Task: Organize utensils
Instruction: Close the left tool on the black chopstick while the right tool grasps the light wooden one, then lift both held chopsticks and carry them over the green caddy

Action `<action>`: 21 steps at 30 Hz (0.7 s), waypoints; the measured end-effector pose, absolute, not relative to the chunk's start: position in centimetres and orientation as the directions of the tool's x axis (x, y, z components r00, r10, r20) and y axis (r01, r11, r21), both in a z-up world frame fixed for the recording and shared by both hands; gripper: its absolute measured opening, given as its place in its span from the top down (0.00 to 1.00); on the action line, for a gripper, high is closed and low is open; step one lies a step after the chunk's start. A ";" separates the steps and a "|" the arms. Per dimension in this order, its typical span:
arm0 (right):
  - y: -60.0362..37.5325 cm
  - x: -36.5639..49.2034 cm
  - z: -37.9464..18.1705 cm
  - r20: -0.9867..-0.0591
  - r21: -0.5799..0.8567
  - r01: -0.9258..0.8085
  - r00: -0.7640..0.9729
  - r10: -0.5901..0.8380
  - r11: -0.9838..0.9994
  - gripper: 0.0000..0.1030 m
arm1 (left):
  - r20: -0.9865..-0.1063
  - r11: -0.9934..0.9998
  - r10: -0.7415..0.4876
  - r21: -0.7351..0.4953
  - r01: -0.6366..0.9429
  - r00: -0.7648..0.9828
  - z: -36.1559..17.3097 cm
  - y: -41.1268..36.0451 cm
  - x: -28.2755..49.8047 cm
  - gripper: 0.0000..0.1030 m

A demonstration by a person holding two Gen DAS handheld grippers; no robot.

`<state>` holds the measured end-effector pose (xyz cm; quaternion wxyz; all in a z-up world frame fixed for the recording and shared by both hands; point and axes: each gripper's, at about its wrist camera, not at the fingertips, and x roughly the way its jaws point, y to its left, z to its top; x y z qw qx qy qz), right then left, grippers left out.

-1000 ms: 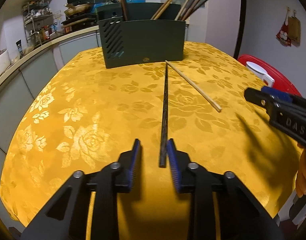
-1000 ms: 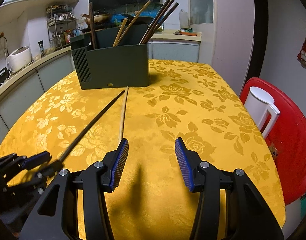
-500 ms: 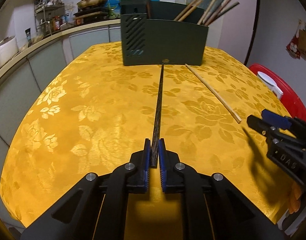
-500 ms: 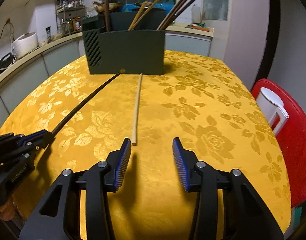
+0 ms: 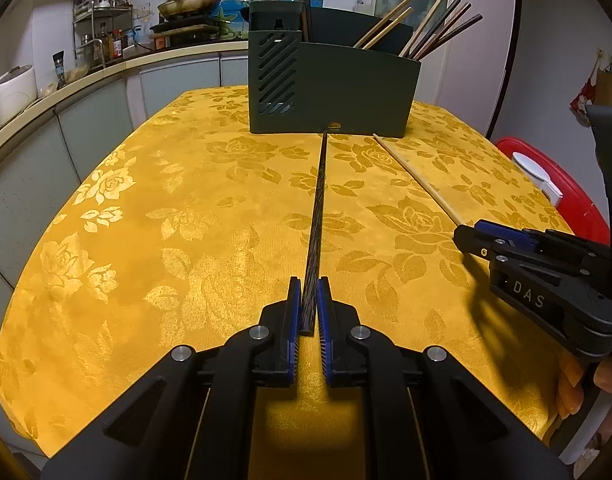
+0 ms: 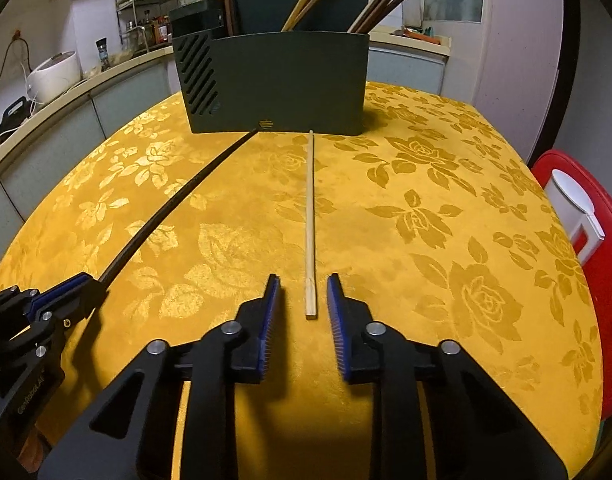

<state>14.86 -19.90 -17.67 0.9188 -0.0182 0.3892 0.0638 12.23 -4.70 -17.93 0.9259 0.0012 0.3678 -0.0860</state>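
The relation that matters here is how the pale, slender wooden chopstick (image 6: 309, 224) lies to the right claw (image 6: 301, 296): its long axis runs straight away from the claw toward the dark green slotted plastic utensil holder (image 6: 277, 80), and its near, thicker end sits between the two blue-padded fingers (image 6: 270, 300) with bare cloth showing on either side. The jaws are closing on it but the pads do not yet touch the wood, so nothing is gripped on that side. The stick lies flat on the tabletop, which is covered by a yellow rose-patterned cloth (image 6: 426, 208), with its far tip just short of the holder's front wall. Since the fingers flank the stick across its width, the closing should pinch it cleanly; if the claw sat askew, I judge the stick could roll aside. The left claw (image 5: 309, 304) is pressed together on the near end of a long dark, finely speckled chopstick (image 5: 318, 208), whose axis likewise points at the holder, its far tip almost touching the base of the front wall. Seen from the left wrist, the pale chopstick (image 5: 418, 178) lies to the right of the dark one, slanting away from the holder toward the right claw (image 5: 472, 232), so the right hand is plainly the nearer one for it. More chopsticks stand upright in the holder (image 5: 346, 88), leaning toward its right end.
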 end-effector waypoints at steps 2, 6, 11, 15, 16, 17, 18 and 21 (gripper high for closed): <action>-19.8 14.9 -17.6 -0.716 0.019 -0.133 0.690 0.106 0.991 0.86 | -0.680 0.985 -0.160 -0.063 0.160 0.715 -17.9 -4.7 12.2 0.92; -20.1 14.8 -17.6 -0.718 0.028 -0.132 0.687 0.112 0.991 0.93 | -0.682 0.985 -0.164 -0.071 0.159 0.713 -17.9 -4.5 12.3 0.92; -20.6 14.2 -17.4 -0.722 0.025 -0.125 0.684 0.105 0.992 0.94 | -0.687 0.985 -0.166 -0.081 0.153 0.707 -17.8 -4.2 12.2 0.92; -21.2 12.8 -16.9 -0.710 0.025 -0.127 0.696 0.107 0.992 0.94 | -0.687 0.986 -0.163 -0.089 0.141 0.708 -17.6 -3.6 12.0 0.92; -21.4 12.6 -16.7 -0.707 0.028 -0.126 0.698 0.108 0.992 0.94 | -0.686 0.986 -0.163 -0.091 0.140 0.709 -17.6 -3.4 11.9 0.92; -21.5 12.2 -16.6 -0.704 0.031 -0.125 0.701 0.111 0.992 0.94 | -0.685 0.986 -0.164 -0.092 0.139 0.710 -17.5 -3.3 11.8 0.92; -21.7 11.8 -16.3 -0.699 0.038 -0.124 0.706 0.115 0.992 0.94 | -0.683 0.986 -0.164 -0.093 0.138 0.712 -17.4 -3.2 11.7 0.92; -21.9 10.9 -15.4 -0.682 0.050 -0.126 0.721 0.125 0.991 0.94 | -0.673 0.986 -0.164 -0.093 0.138 0.721 -16.9 -2.9 11.4 0.93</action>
